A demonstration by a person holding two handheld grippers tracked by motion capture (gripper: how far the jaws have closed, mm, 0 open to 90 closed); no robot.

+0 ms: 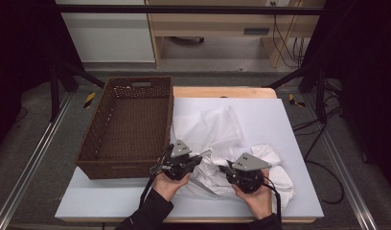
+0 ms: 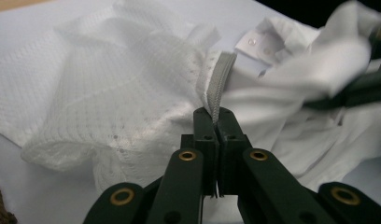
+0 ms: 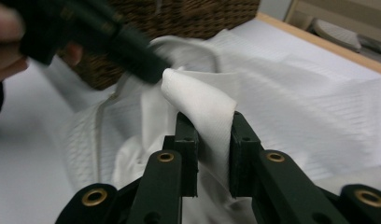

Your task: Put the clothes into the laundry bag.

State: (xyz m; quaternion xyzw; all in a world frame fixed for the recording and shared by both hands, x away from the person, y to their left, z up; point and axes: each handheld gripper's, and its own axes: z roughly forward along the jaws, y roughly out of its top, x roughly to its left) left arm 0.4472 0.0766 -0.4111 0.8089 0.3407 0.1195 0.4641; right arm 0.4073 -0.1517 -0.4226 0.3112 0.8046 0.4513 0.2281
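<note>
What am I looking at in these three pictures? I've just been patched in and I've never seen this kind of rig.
No robot arm here: a person holds a two-jaw tool in each hand. The high view looks down on the table from above the person's side; each of the other two pictures comes from a camera riding on one tool, looking along its black jaws. On the table lie a brown woven basket and a crumpled white garment. The left gripper is shut on a grey ribbed edge of the garment. The right gripper has a fold of white cloth between its jaws, which look closed on it. In the high view both tools sit over the garment's near side.
</note>
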